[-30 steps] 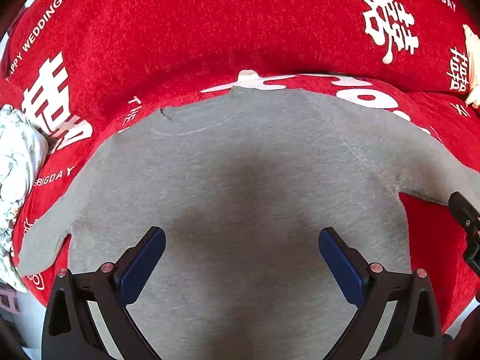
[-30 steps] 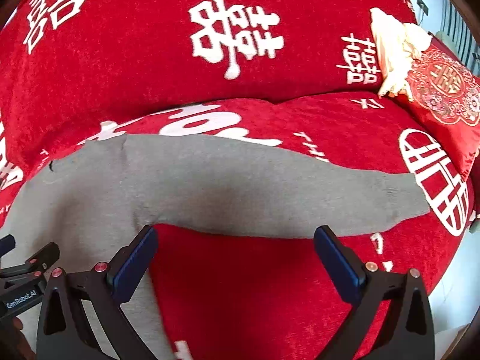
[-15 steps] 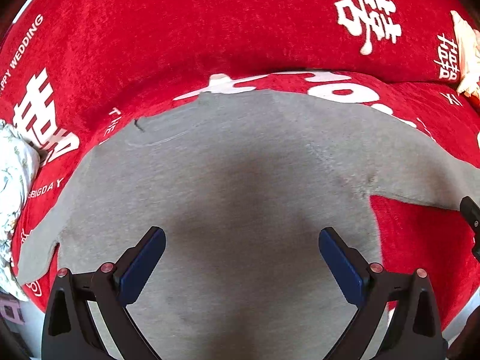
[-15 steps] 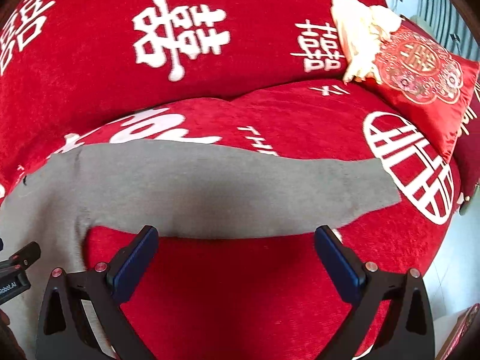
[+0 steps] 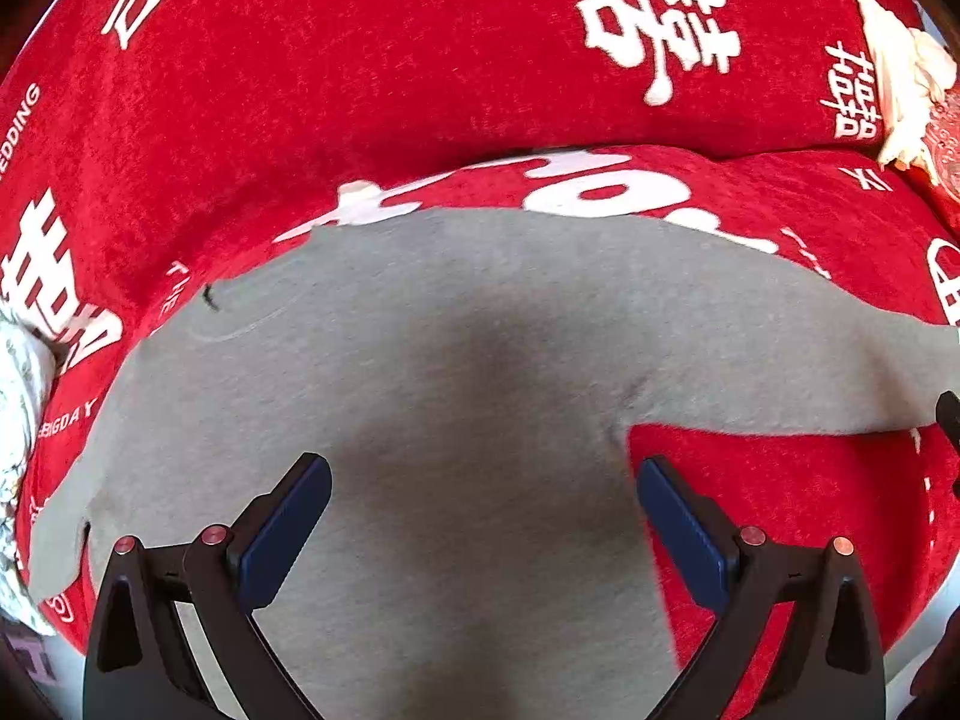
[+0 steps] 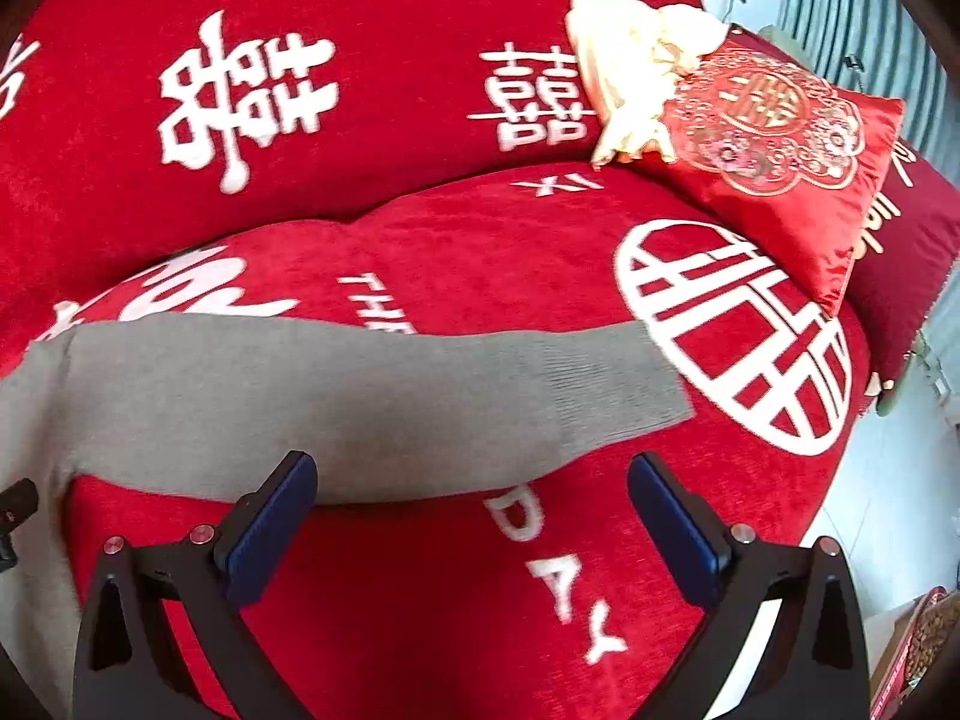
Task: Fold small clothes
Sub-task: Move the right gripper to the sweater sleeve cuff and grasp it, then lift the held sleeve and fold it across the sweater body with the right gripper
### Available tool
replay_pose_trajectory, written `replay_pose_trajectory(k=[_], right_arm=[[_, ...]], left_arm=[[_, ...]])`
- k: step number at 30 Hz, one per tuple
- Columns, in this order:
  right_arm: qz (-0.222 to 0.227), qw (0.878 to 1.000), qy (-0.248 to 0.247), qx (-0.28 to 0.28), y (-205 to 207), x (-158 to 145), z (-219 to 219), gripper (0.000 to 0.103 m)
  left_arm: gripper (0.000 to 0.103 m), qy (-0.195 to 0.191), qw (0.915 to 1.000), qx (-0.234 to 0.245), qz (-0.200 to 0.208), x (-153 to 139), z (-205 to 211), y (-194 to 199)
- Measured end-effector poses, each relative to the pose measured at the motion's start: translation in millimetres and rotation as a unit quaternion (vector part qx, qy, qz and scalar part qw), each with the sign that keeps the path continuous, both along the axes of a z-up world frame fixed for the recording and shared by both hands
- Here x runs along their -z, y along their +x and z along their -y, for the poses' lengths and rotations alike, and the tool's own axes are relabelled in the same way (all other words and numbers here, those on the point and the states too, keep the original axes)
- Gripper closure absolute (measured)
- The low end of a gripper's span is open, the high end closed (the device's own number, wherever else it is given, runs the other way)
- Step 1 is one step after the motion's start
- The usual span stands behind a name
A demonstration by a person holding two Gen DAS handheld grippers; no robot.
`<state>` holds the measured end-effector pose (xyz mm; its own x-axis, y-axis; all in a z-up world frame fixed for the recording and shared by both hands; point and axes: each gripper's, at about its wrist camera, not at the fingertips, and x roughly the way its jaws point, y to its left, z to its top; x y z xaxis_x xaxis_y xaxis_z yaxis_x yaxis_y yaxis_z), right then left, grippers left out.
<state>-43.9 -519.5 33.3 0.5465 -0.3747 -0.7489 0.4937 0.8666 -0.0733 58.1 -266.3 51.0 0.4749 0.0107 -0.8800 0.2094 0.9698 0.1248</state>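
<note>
A grey long-sleeved sweater lies flat on a red sofa cover, neckline toward the backrest. My left gripper is open and empty, hovering over the sweater's body near its right side edge. In the right wrist view the sweater's right sleeve stretches out to the right, ending in a ribbed cuff. My right gripper is open and empty, just in front of the sleeve's lower edge. The other sleeve hangs toward the sofa's left front.
The red sofa cover bears white lettering. A red embroidered cushion and a cream cloth sit at the right end. A pale floral fabric lies at the left edge. The sofa's front edge drops to a light floor.
Both grippers have shifted to the right. The right gripper now faces the sleeve's cuff end, and the left one sits nearer the sweater's right armpit. Both stay open.
</note>
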Motion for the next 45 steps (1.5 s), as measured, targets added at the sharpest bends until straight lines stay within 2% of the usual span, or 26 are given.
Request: replay_pose_trajectory(k=[4, 14, 17, 24, 29, 32, 33, 34, 35, 36, 41, 45], right_arm=[[-0.002, 1.0, -0.017, 0.009, -2.3, 2.3, 11.1, 0.0], [-0.011, 1.0, -0.022, 0.017, -0.3, 14.1, 31.5, 0.0], [-0.01, 0.999, 0.001, 0.031, -5.6, 20.2, 49.4, 0.001], [-0.001, 0.995, 0.082, 0.065, -19.7, 42.7, 104.5, 0.021], [0.021, 0.995, 0.075, 0.055, -8.2, 42.0, 116.4, 0.022], [0.028, 0.997, 0.069, 0.035, 8.1, 41.4, 115.2, 0.036], [0.027, 0.997, 0.065, 0.027, 14.0, 41.6, 114.1, 0.05], [0.025, 0.998, 0.063, 0.017, 21.4, 42.1, 113.3, 0.071], [0.025, 0.997, 0.068, 0.009, 25.9, 42.6, 114.0, 0.084], [0.026, 0.996, 0.082, 0.002, 28.7, 43.2, 115.9, 0.089], [0.087, 0.986, 0.145, 0.0, 9.3, 28.7, 124.6, 0.09], [0.125, 0.98, 0.15, 0.028, -11.7, 14.4, 129.1, 0.09]], left_arm=[[0.001, -0.004, 0.9999, 0.01, 0.008, -0.5, 11.9, 2.9], [0.001, -0.004, 0.9998, 0.019, 0.009, 10.2, 27.2, 16.1], [0.001, -0.006, 0.9998, 0.016, 0.007, 13.0, 27.0, 22.3], [0.001, -0.013, 0.9999, 0.007, -0.003, 21.1, 25.8, 36.4], [0.001, -0.02, 0.9998, -0.001, -0.008, 27.2, 21.0, 44.1], [0.001, -0.026, 0.9995, -0.009, -0.014, 31.1, 16.0, 48.5], [0.001, -0.025, 0.9995, -0.011, -0.015, 32.1, 14.9, 49.5], [0.001, -0.025, 0.9995, -0.014, -0.016, 33.1, 13.2, 50.5], [0.001, -0.025, 0.9994, -0.016, -0.017, 33.6, 11.8, 51.1], [0.001, -0.024, 0.9994, -0.017, -0.017, 33.8, 10.7, 51.6], [0.001, -0.032, 0.9987, -0.035, -0.018, 29.3, -2.3, 56.5], [0.001, -0.022, 0.9982, -0.045, -0.034, 35.2, -5.9, 58.6]])
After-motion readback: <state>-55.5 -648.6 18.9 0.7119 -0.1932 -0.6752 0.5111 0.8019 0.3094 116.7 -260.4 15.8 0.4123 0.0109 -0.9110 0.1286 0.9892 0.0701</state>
